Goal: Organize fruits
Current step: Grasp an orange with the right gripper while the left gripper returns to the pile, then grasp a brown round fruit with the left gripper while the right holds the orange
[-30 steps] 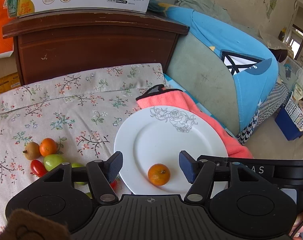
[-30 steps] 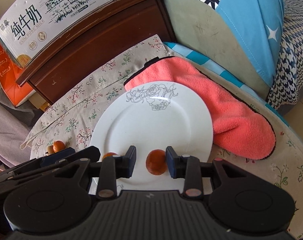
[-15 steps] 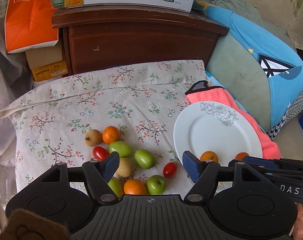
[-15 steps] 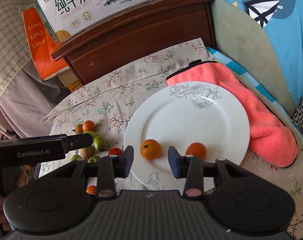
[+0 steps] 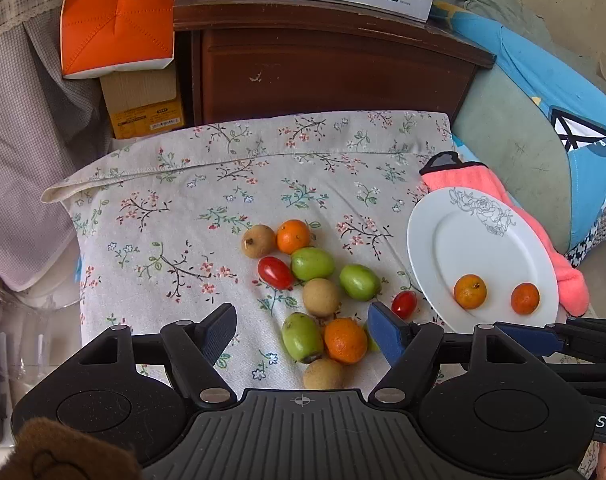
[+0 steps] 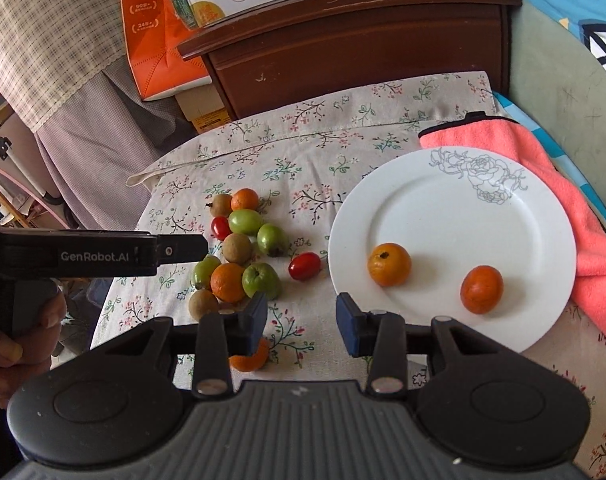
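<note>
— Sorting had barely begun: two small orange citrus fruits (image 6: pixel 389 264) lay apart on the white round plate with a rose sketch (image 6: pixel 443 184), nothing else.

— And the rest?

— A loose cluster of green, brown, orange and red fruits (image 5: pixel 315 292) sat on the floral cloth (image 5: pixel 183 208), beside the plate.

— The tools?

— The left gripper (image 5: pixel 303 330), jaws spread and just widened, hovered empty above the cluster. The right gripper (image 6: pixel 301 322) stood partly apart, holding nothing, near the plate's edge.

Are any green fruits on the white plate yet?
No, the plate holds only two orange fruits; the green fruits lie on the cloth.
</note>
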The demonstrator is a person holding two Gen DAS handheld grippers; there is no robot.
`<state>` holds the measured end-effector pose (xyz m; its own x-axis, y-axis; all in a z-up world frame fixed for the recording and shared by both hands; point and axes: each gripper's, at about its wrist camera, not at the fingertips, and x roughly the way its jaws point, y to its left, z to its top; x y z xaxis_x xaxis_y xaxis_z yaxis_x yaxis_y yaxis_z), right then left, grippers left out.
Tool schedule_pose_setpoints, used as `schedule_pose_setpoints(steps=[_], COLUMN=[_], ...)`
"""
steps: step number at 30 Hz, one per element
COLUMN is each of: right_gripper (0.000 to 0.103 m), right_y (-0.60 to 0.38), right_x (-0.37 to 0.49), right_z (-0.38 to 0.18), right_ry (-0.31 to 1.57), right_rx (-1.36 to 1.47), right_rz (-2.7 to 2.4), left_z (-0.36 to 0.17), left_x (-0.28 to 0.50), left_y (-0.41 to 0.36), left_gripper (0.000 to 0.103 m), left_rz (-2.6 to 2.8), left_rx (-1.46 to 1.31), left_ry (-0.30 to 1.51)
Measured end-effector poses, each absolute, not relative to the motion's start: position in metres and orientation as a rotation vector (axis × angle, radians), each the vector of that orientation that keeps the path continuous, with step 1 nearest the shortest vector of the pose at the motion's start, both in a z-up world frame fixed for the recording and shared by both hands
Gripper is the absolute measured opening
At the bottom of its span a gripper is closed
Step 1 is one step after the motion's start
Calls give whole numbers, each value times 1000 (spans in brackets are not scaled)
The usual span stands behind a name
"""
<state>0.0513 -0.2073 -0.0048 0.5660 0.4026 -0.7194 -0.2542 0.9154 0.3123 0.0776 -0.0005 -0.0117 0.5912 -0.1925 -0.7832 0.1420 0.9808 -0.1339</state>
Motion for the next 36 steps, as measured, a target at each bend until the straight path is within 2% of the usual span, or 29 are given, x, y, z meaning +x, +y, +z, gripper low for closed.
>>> schedule_pose_setpoints(steps=[10, 23, 26, 36], right_gripper=[44, 45, 32, 31], right_y=[-173, -141, -141, -166], right_x=[45, 46, 45, 46], right_z=[-20, -33, -36, -24], right_ry=[950, 969, 972, 942], right_rx=[71, -62, -75, -56], right_rz=[459, 492, 495, 439], left_z=[-38, -37, -36, -41], left_x=[63, 61, 60, 58], left_y=[8, 13, 12, 0], left_gripper=[74, 74, 74, 71], left_rz=[-158, -171, -183, -222], left_rx=[-30, -65, -69, -32], left_ry=[997, 988, 982, 975])
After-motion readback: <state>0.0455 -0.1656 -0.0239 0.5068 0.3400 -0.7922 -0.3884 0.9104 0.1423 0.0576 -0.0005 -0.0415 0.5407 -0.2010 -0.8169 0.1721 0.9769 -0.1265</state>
